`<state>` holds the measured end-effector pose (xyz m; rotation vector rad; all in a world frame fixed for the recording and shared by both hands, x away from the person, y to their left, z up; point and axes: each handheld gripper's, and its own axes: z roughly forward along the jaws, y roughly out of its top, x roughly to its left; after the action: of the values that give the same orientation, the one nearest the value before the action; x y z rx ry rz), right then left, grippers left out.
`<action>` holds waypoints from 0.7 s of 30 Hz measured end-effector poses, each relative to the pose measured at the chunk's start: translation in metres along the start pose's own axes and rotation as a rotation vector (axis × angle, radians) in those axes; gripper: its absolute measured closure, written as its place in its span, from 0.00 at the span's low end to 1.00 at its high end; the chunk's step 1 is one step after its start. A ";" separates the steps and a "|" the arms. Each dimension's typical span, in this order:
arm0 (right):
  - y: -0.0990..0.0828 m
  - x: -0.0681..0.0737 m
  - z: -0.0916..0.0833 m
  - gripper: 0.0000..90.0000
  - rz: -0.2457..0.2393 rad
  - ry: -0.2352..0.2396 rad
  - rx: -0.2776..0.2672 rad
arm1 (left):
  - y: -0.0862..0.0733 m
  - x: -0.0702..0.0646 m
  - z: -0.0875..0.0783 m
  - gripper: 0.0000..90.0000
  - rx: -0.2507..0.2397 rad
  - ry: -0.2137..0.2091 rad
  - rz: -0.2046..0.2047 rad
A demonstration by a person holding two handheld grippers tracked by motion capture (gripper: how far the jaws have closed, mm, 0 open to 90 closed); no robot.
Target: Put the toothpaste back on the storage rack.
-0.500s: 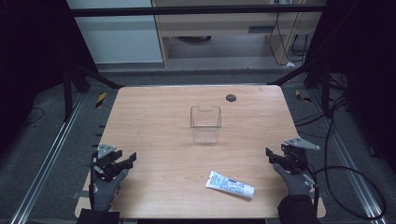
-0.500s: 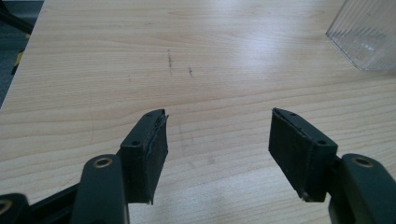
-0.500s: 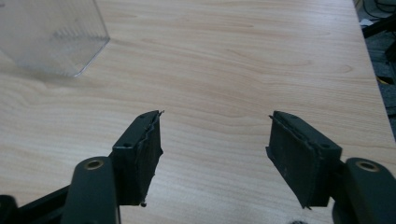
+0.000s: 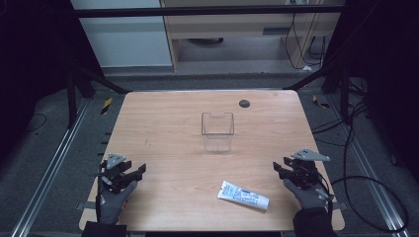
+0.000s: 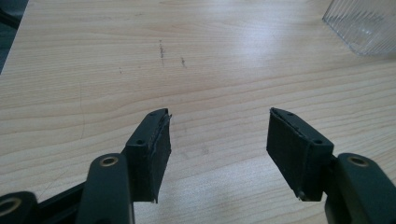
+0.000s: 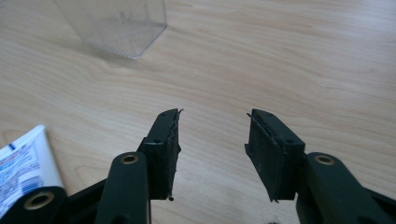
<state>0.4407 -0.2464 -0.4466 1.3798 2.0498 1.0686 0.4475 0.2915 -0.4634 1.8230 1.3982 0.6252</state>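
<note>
**Worktop inventory: one tube, one clear container, two tongs at rest**

Wooden worktop [image 4: 173, 128], pale grain, rounded corners, standing on a dark floor with metal rails at either side; cabinets and loose cables behind.

Item 1. Tube [image 4: 243, 195], white with blue print, lying flat near the front edge, toward the right. The high view shows it whole; the right gripper view catches just its crimped end [image 6: 23, 163] at the left border, the rest cut off. Lettering is present but too small and blurred to read.

Item 2. Clear container [image 4: 217, 131], square, open-topped, upright at the middle of the worktop. Whole in the high view; the left gripper view shows one ribbed corner [image 5: 362, 23], the right gripper view its lower part [image 6: 116, 25].

Item 3. Dark round disc [image 4: 244, 103] near the far edge; too small to identify.

Item 4. Left tongs [image 4: 133, 173], in a gloved hand at the front left, jaws apart over bare wood with faint scratch marks, nothing between them [image 5: 217, 135].

Item 5. Right tongs [image 4: 279, 169], in a gloved hand at the front right, jaws apart and holding nothing [image 6: 212, 140]; the tube lies near them, apart from them, on their left.
</note>
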 end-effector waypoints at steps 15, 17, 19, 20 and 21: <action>0.002 0.025 -0.004 0.88 -0.065 0.100 0.046 | -0.001 -0.002 0.003 0.44 0.014 0.025 0.020; 0.002 0.030 -0.004 0.93 -0.086 0.120 0.059 | -0.001 -0.003 0.003 0.44 0.015 0.026 0.023; 0.001 0.032 -0.004 0.96 -0.099 0.132 0.069 | -0.001 -0.003 0.003 0.44 0.017 0.029 0.025; 0.001 0.032 -0.004 0.96 -0.099 0.132 0.069 | -0.001 -0.003 0.003 0.44 0.017 0.029 0.025; -0.001 0.035 -0.004 0.99 -0.108 0.147 0.080 | -0.001 -0.003 0.003 0.44 0.018 0.030 0.026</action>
<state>0.4231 -0.2161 -0.4427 1.2448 2.2681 1.0813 0.4480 0.2880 -0.4662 1.8552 1.4060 0.6580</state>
